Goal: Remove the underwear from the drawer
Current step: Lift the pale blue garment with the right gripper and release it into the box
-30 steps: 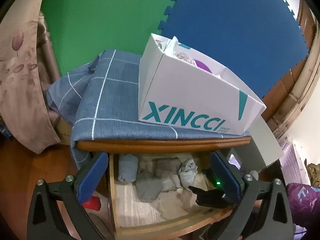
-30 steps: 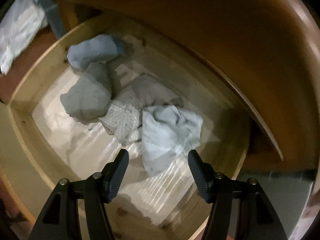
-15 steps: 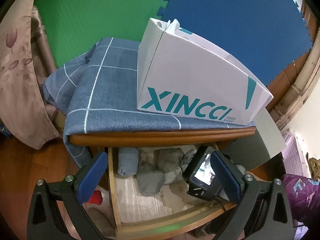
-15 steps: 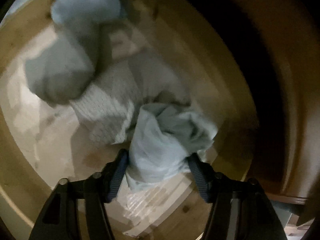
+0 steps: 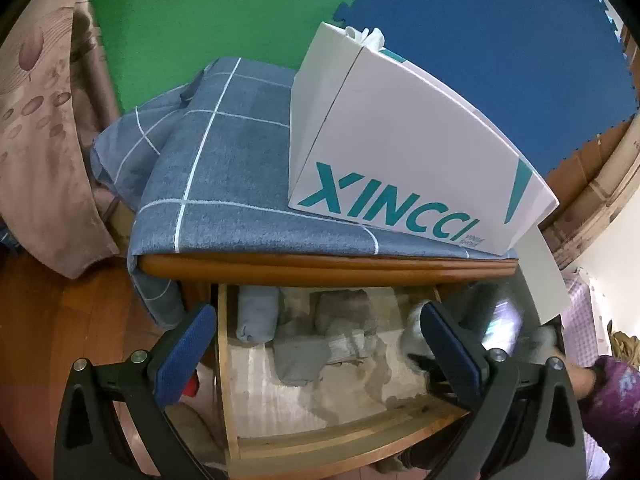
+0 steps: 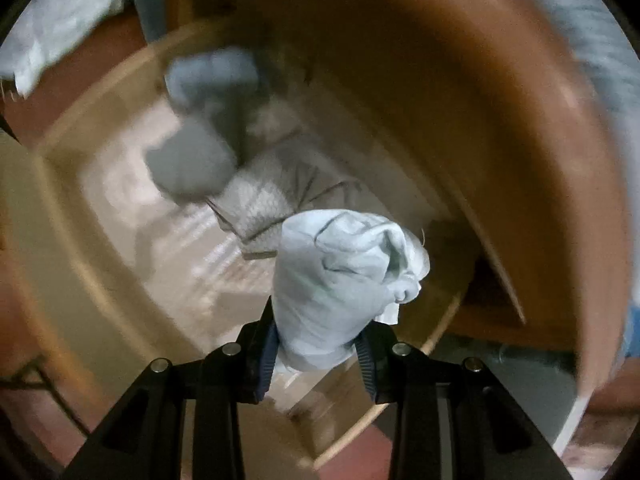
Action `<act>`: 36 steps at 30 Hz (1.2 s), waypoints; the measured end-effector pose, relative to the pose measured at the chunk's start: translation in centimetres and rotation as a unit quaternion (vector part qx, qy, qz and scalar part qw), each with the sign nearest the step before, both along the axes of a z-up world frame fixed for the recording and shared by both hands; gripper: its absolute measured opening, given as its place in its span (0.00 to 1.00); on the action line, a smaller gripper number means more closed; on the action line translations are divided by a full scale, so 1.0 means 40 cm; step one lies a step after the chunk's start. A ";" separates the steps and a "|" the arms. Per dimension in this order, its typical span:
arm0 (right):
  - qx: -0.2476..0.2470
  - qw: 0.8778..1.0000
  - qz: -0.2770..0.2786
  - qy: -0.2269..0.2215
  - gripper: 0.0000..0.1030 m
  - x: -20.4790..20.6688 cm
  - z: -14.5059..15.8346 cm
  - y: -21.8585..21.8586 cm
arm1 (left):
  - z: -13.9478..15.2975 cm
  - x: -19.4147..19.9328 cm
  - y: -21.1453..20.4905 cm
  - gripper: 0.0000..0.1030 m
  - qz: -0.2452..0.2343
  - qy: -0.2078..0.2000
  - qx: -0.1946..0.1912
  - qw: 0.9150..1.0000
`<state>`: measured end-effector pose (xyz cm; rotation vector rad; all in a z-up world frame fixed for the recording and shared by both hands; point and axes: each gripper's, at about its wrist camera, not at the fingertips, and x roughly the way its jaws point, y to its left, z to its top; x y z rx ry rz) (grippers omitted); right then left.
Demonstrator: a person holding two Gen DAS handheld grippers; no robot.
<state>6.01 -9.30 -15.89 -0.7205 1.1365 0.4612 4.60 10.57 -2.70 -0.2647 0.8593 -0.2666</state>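
In the right wrist view my right gripper (image 6: pixel 316 344) is shut on a bunched pale blue underwear (image 6: pixel 344 276), which hangs lifted above the floor of the open wooden drawer (image 6: pixel 80 240). Other rolled grey and blue pieces (image 6: pixel 192 160) lie blurred at the drawer's back. In the left wrist view my left gripper (image 5: pixel 316 344) stands open in front of the drawer (image 5: pixel 340 436), nothing between its fingers. Rolled garments (image 5: pixel 300 356) lie inside. The right gripper (image 5: pixel 492 332) shows as a blur at the drawer's right end, partly behind my left finger.
A white XINCCI box (image 5: pixel 404 152) sits on a blue checked cloth (image 5: pixel 224 184) covering the cabinet top above the drawer. Green and blue foam mats (image 5: pixel 480 40) back it. A patterned curtain (image 5: pixel 36 140) hangs left. A purple sleeve (image 5: pixel 616 396) is at the right edge.
The right gripper dropped into the drawer, its jaws closed around the pale blue underwear, and it has risen with the bundle. The left gripper stayed almost still and open.
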 end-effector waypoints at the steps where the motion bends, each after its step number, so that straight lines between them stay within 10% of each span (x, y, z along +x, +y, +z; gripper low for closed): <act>1: 0.019 1.000 -0.005 0.000 0.33 -0.011 0.028 -0.012 | 0.000 0.000 0.000 0.98 0.000 0.000 0.002 1.000; 18: 0.275 0.957 -0.080 -0.047 0.34 -0.173 0.473 -0.155 | -0.014 0.004 -0.034 0.98 -0.007 0.013 0.051 0.999; 36: 0.285 0.938 -0.118 -0.156 0.34 0.076 0.798 -0.221 | -0.007 -0.005 -0.046 0.98 -0.012 0.005 0.061 0.998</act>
